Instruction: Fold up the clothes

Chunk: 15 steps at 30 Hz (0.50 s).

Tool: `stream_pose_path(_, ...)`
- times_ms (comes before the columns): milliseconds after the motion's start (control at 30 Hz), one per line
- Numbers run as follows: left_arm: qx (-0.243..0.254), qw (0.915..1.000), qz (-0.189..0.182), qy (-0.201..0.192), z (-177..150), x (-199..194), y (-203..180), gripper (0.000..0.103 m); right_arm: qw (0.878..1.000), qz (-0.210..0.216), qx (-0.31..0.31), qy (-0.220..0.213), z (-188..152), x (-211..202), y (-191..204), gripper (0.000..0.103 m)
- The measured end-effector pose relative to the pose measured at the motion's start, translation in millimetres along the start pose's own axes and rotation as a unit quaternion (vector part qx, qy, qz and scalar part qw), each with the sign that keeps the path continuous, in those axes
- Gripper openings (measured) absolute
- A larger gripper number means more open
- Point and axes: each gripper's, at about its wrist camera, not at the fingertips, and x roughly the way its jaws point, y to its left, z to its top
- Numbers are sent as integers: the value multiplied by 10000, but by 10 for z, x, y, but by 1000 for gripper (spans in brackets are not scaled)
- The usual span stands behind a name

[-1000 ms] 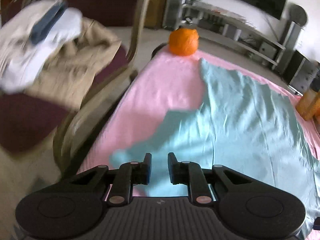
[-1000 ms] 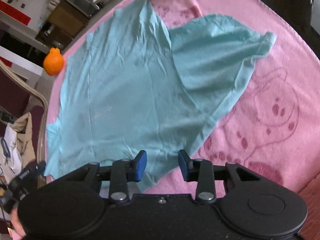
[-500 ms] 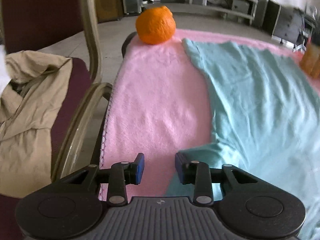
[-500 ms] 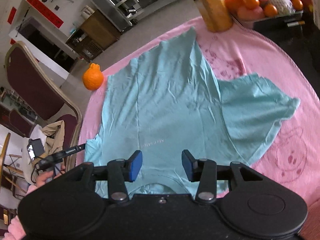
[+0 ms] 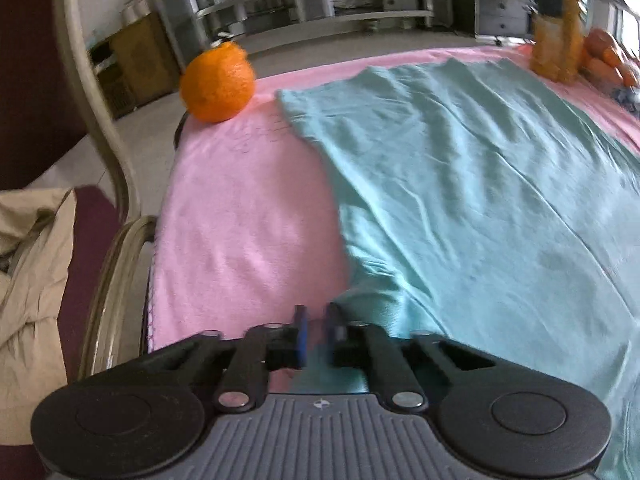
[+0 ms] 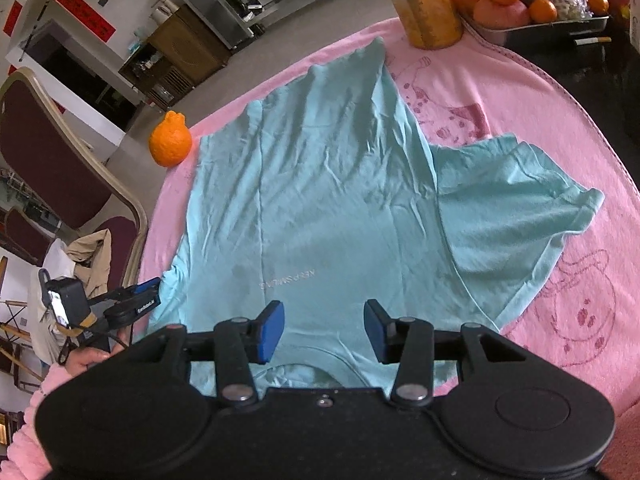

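Observation:
A teal T-shirt (image 5: 460, 200) (image 6: 320, 208) lies spread front up on a pink blanket (image 5: 240, 220) (image 6: 500, 92), collar toward me. Its right sleeve (image 6: 512, 208) lies spread out flat. My left gripper (image 5: 315, 330) sits low at the shirt's left sleeve, jaws shut with teal cloth pinched between the blue pads. In the right wrist view the left gripper (image 6: 154, 294) meets that sleeve's edge, held by a hand in a pink sleeve. My right gripper (image 6: 324, 330) hovers above the collar area, open, with nothing between its fingers.
An orange (image 5: 218, 82) (image 6: 170, 144) sits at the blanket's far left corner. A juice bottle (image 6: 428, 4) and a metal tray of fruit (image 6: 536, 0) stand at the far right. A maroon chair (image 6: 60, 152) with beige clothing (image 5: 32, 280) stands left of the table.
My left gripper rolled and dropped toward the left sleeve, opened a little, then closed on the cloth. My right gripper rose away from the shirt and its jaws widened.

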Motion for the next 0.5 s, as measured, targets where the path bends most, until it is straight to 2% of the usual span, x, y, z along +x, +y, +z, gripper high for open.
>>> stream_pose_path(33,-6,10000,4,5,4,-13,-15,3,10000,-17,12,3,-6,1,-9,43)
stream_pose_path(100,-559,9982,-220,12,36,-75,140,23,10000,-25,17,-13,-9,-15,-28,43)
stream_pose_path(133,-916,9949,-425,-4,49,-114,266,36,10000,-21,17,-27,-10,-31,-38,43)
stream_pose_path(167,-1250,9902,-619,-25,62,-153,390,42,10000,-5,26,-51,-7,-52,-55,43)
stream_pose_path(233,-1709,9810,-909,-106,87,-226,606,42,9999,20,88,-87,-2,-73,-90,44)
stream_pose_path(300,-1854,9776,-994,-117,119,-281,720,41,9998,46,150,-124,3,-95,-126,44)
stream_pose_path(400,-1587,9825,-964,119,157,-214,724,41,9996,92,237,-137,1,-103,-160,44)
stream_pose_path(500,-1241,9834,-1237,474,139,-82,638,39,9997,97,211,-73,-18,-72,-129,44)
